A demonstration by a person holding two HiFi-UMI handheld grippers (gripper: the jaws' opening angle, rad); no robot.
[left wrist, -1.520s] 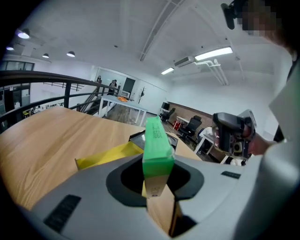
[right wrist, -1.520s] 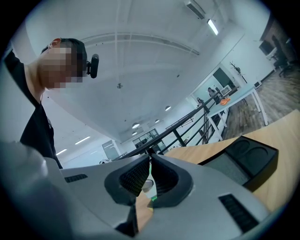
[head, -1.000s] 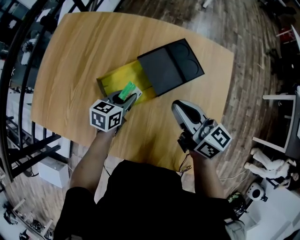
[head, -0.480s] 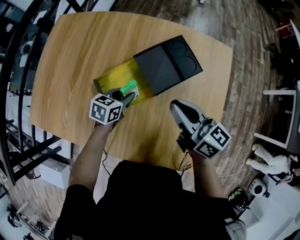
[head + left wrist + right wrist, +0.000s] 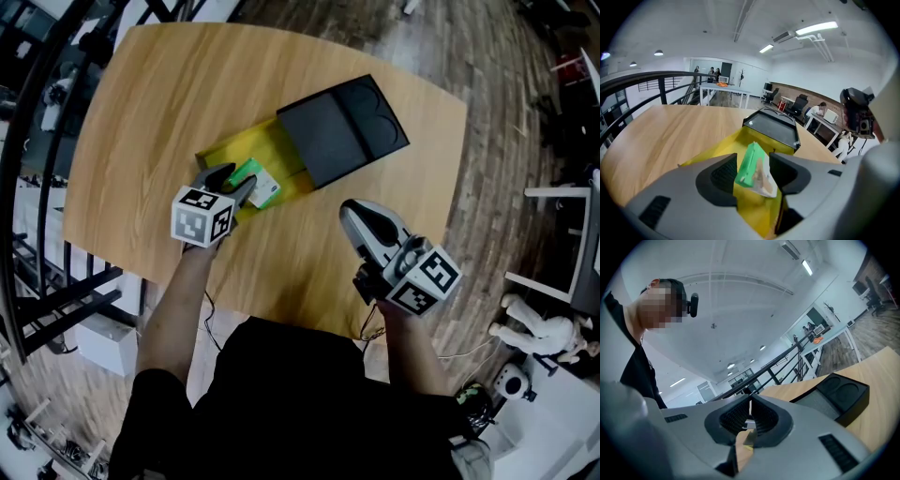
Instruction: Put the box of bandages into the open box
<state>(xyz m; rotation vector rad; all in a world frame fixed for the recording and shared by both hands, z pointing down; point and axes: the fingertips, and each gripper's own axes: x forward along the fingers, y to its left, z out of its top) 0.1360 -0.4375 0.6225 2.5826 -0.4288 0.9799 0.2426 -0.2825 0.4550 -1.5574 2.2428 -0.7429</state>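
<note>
Nearest us, at 5 o'clock on the surface (image 5: 169, 94), the right gripper (image 5: 354, 214) hangs with its jaws together and nothing between them. At 7 o'clock of the open box (image 5: 242, 150), the left gripper (image 5: 231, 180) has its jaws apart, having just been opening. The box of bandages (image 5: 259, 185) leans tilted between them, the pads off it, in the near end of the yellow inside. We judge the placing as good as done, and only drawing the left gripper clear is left. Farther, toward 2 o'clock, the black sliding cover (image 5: 337, 127) hides the rest of the open box. We see nothing else inside.
</note>
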